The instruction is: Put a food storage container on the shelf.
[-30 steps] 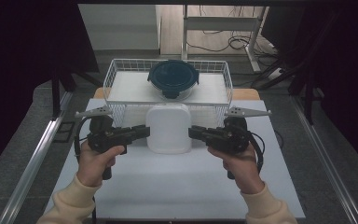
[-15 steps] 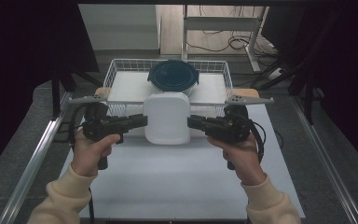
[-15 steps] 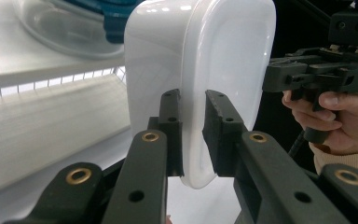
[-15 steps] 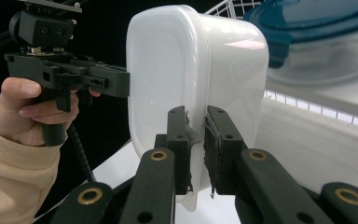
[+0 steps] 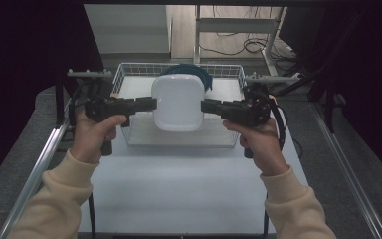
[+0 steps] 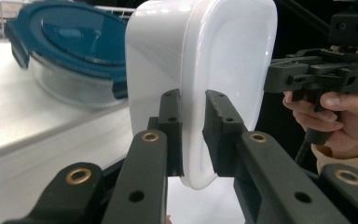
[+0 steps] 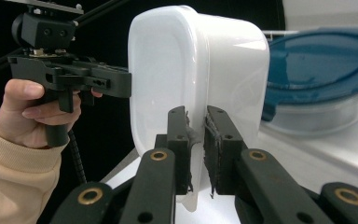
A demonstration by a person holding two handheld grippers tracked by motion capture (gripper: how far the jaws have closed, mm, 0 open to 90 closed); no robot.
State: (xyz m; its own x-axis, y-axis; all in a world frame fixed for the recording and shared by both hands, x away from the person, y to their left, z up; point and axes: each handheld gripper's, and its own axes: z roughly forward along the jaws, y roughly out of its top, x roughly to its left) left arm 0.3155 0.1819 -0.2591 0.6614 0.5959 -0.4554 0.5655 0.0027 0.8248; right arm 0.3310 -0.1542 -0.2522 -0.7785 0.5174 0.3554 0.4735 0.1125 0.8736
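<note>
— Progress so far, would you say? Both grippers have the white container point(image 5: 177, 102) off the table, and it hangs in the middle of the high view, over the near half of the wire basket point(image 5: 229, 140).

— About halfway, I'd guess. The left gripper point(image 5: 150, 103) pinches the container's rim from the left of the frame, and the right gripper point(image 5: 206, 105) pinches the opposite rim from the right. In the left gripper view the two black jaws are pressed onto the rim with the plastic edge between them; the right gripper view shows the same on its side.

— So the pickup is done. How is it turned?

— On edge, I think, with one broad face towards the high camera. Whether a lid is on it I can't tell.

— And what's that behind it?

— A round glass container with a blue clip lid point(image 6: 72, 56), sitting in the basket at the upper left of the left gripper view. In the high view it peeks out just above the white one point(image 5: 202, 77).

— What's left, then?

— Setting it down, by my reckoning: lower it onto the basket's floor in front of the blue-lidded one, then open both sets of jaws and draw the hands point(image 5: 97, 137) back. The white table point(image 5: 179, 189) below is bare, so nothing else seems to be waiting.
</note>
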